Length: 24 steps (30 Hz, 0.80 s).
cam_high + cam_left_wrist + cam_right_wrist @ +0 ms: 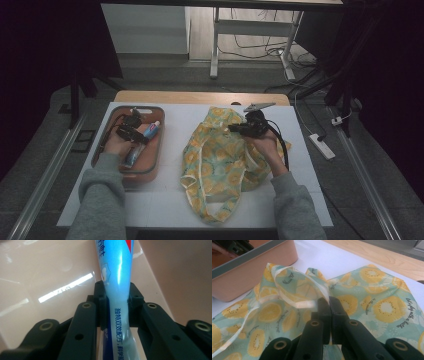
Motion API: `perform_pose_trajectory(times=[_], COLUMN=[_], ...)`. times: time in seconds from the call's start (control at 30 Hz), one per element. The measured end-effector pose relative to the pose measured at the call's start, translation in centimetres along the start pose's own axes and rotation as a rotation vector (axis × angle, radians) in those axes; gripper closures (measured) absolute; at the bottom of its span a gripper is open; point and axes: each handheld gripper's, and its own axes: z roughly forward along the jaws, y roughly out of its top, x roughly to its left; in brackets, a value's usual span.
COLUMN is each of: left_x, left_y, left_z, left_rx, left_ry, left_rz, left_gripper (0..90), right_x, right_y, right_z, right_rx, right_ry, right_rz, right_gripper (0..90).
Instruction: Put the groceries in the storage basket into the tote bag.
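While the bag waited: a pick-up was in hand on the left, a hold on the right
Left gripper (131, 133): down inside the pink tray (152, 172), fingers (101, 305) pinched on the blue toothpaste tube (117, 277) lying on the tray floor
Right gripper (243, 128): fingers (324, 310) closed tight on the pale rim of the fruit-print cloth bag (372, 300), which lay crumpled on the white counter (165, 200) beside the tray
Step, as I read it: tube gripped, not yet lifted
Next move: lift the tube clear of the tray wall, carry it across, and have the right lift the rim so the mouth gapes; it looked slack
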Motion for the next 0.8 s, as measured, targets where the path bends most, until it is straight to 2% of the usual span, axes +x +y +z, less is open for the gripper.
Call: perform_pose_trajectory(times=[0.27, 0.47, 0.7, 0.8], left_x=[-0.6, -1.5, -4.7, -6.5], left_y=[-0.3, -0.8, -1.0, -1.0], left_z=[-3.9, -7.6, -11.2, -12.2], left_rx=[-0.14, -0.271, -0.375, -0.424], left_ry=[-0.029, -0.082, -0.096, -0.143], left_rz=[0.025, 0.062, 0.162, 0.214], left_gripper=[74.7, 74.8, 74.8, 74.8], right_x=[-0.1, 0.1, 0.2, 0.2], right_y=[0.0, 0.0, 0.1, 0.1], right_z=[-0.1, -0.1, -0.1, -0.1], right_rx=[-0.002, -0.002, -0.005, -0.006], right_ry=[-0.003, -0.002, -0.003, -0.003], right_rz=[0.001, -0.003, -0.004, -0.005], right_gripper=[88.5, 88.5, 88.5, 88.5])
